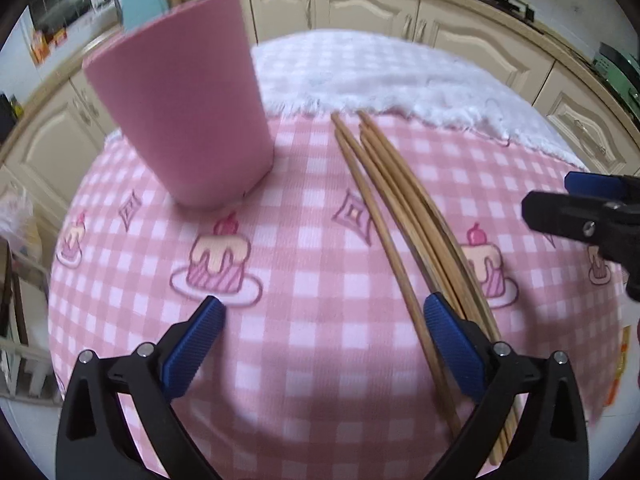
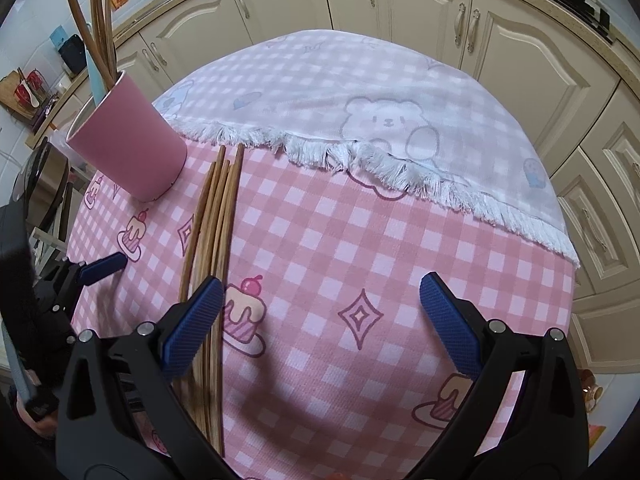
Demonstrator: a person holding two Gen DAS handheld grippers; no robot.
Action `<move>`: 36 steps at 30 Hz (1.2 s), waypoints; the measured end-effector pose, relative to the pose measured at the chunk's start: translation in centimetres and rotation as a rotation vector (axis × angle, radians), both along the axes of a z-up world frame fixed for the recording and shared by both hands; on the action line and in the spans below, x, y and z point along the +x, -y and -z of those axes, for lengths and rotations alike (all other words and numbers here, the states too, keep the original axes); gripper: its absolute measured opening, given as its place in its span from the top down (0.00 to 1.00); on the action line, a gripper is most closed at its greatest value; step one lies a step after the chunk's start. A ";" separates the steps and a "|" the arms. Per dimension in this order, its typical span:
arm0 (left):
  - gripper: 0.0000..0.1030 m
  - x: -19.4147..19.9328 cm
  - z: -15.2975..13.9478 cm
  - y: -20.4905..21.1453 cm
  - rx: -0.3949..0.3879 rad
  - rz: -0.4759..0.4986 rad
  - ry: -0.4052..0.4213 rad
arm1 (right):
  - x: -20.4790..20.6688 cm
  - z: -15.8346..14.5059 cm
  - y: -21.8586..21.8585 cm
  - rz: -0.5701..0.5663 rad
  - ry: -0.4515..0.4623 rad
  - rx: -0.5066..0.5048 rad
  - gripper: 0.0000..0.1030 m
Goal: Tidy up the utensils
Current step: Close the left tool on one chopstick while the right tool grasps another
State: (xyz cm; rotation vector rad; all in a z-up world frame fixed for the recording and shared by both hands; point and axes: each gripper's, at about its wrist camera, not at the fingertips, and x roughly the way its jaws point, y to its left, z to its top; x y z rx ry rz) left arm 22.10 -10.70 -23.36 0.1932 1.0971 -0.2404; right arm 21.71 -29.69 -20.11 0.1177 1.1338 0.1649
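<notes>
The loose chopsticks lie flat in a tight bundle on the pink checked tablecloth. Their long axis runs away from you toward the cabinets, and the far tips reach almost to the fringe of the white bear cloth. Just beside these tips, on the left, stands the pink cup, upright, with more chopsticks and a light blue utensil standing in it.

Your right gripper is spread wide and holds nothing; its left finger is over the near part of the bundle, but I cannot tell if it touches. Your left gripper is also wide open and empty; the bundle passes under its right finger, and the cup is ahead on its left.
</notes>
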 end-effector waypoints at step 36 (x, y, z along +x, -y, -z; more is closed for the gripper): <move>0.05 2.1 -1.0 -1.9 -0.013 0.095 -0.019 | 2.4 1.1 -6.0 -0.145 -0.088 -0.074 0.54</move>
